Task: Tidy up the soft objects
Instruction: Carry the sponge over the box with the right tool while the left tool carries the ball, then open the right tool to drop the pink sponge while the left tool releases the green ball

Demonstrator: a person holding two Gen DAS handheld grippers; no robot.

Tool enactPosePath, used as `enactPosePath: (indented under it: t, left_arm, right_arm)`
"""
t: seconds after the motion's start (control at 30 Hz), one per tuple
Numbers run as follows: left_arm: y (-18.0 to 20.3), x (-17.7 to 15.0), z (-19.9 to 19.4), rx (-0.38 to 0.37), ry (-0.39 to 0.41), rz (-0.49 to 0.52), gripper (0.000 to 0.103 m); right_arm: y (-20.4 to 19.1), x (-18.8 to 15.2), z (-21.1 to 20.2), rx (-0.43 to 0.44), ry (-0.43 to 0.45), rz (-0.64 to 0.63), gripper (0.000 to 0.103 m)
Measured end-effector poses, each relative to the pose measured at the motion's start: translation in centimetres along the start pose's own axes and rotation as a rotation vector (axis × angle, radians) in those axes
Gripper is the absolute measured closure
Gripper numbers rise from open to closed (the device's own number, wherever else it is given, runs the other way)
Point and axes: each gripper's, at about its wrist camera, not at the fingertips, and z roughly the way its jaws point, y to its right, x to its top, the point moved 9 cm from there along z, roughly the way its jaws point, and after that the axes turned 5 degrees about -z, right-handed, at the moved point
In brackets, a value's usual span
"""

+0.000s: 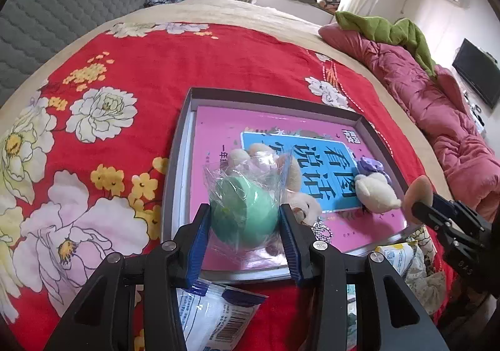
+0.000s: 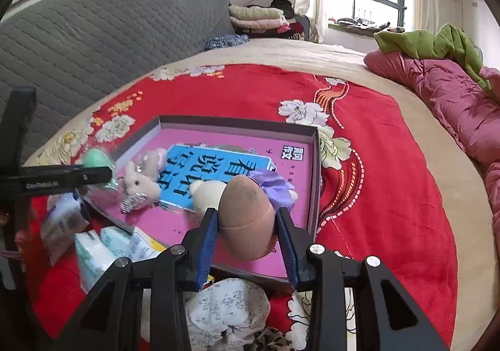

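Left wrist view shows my left tongs (image 1: 245, 219) low in the middle of the frame, squeezing a green egg-shaped sponge (image 1: 245, 213) that sits in a clear crinkly bag. I hold it over the near edge of a shallow grey box (image 1: 268, 99) that lies on a red flowery blanket (image 1: 156, 70) on the bed. A pink book (image 1: 218, 132) lies flat in the box. On the book I see a small tan bunny toy (image 1: 300, 176) behind the green sponge, and a cream toy with a purple bow (image 1: 376, 188) to the right of it. At the right edge my right tongs (image 1: 417, 210) come in, holding a brown sponge (image 1: 417, 195).

Right wrist view shows my right tongs (image 2: 247, 226) gripping that brown egg-shaped sponge (image 2: 247, 216) on both sides, over the near right part of the box (image 2: 315, 179). The cream toy (image 2: 206, 195) is just behind it. At the left I see my left tongs (image 2: 93, 174) with the green sponge (image 2: 95, 157). Tissue packs (image 2: 103, 244) lie at the lower left, beside the box on the blanket.
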Motion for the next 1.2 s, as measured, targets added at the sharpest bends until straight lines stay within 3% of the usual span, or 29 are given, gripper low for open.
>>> enactPosePath:
  t: [0.4, 0.73, 0.8, 0.93, 1.2]
  left_arm:
    - [-2.1, -0.1, 0.7, 0.002, -0.072, -0.081, 0.058]
    - [-1.4, -1.0, 1.8, 0.011, -0.106, -0.051, 0.055]
    - [-1.4, -1.0, 1.8, 0.009, -0.106, -0.052, 0.05]
    - [-1.3, -0.9, 1.7, 0.017, -0.101, -0.041, 0.047]
    - [-1.3, -0.7, 1.3, 0.02, -0.084, -0.036, 0.041]
  right_arm:
    - [-0.3, -1.5, 2.6, -0.041, -0.096, -0.055, 0.064]
    - [-0.6, -1.3, 2.2, -0.015, -0.078, -0.037, 0.064]
    - [-0.5, -1.2, 2.0, -0.018, -0.068, -0.032, 0.063]
    - [-0.2, -0.8, 1.6, -0.003, -0.049, -0.003, 0.055]
    - [0.6, -0.1, 0.6, -0.009, -0.003, 0.032, 0.053]
